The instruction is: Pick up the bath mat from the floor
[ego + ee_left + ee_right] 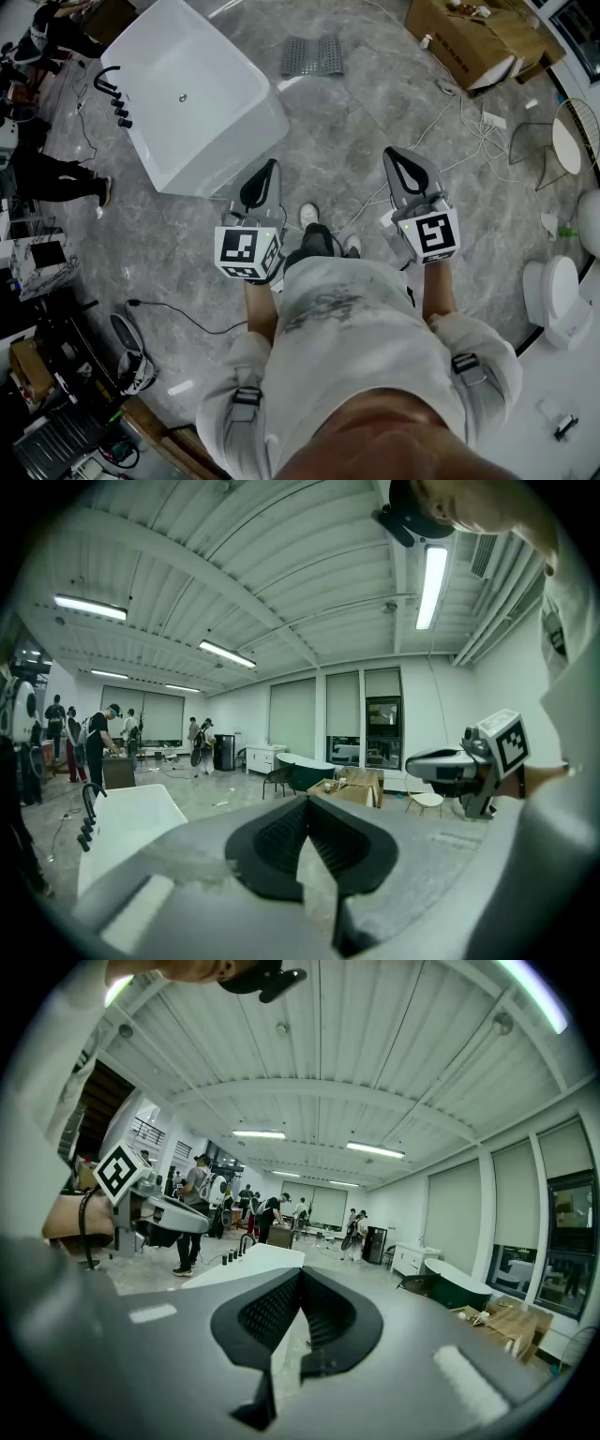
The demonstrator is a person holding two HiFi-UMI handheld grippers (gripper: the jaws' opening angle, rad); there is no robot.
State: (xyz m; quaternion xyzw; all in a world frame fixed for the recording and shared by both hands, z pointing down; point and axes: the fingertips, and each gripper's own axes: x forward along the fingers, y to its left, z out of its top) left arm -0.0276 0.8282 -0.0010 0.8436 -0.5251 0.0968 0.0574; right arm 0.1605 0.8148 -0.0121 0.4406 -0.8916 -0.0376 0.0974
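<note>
The bath mat (313, 56), a grey perforated rectangle, lies flat on the grey floor at the top of the head view, beyond the tub's far corner. It does not show in either gripper view. My left gripper (270, 167) and right gripper (394, 153) are held side by side at waist height, pointing roughly level towards the mat and well short of it. Both are shut with nothing between their jaws. The left gripper (305, 803) sees the right one off to its right, and the right gripper (300, 1279) sees the left one to its left.
A white bathtub (192, 94) with a black tap stands at the left, close to my left gripper. Cardboard boxes (478, 37) sit at the top right, and white cables (469, 141) trail over the floor. A toilet (561, 300) stands at the right. Several people are further back.
</note>
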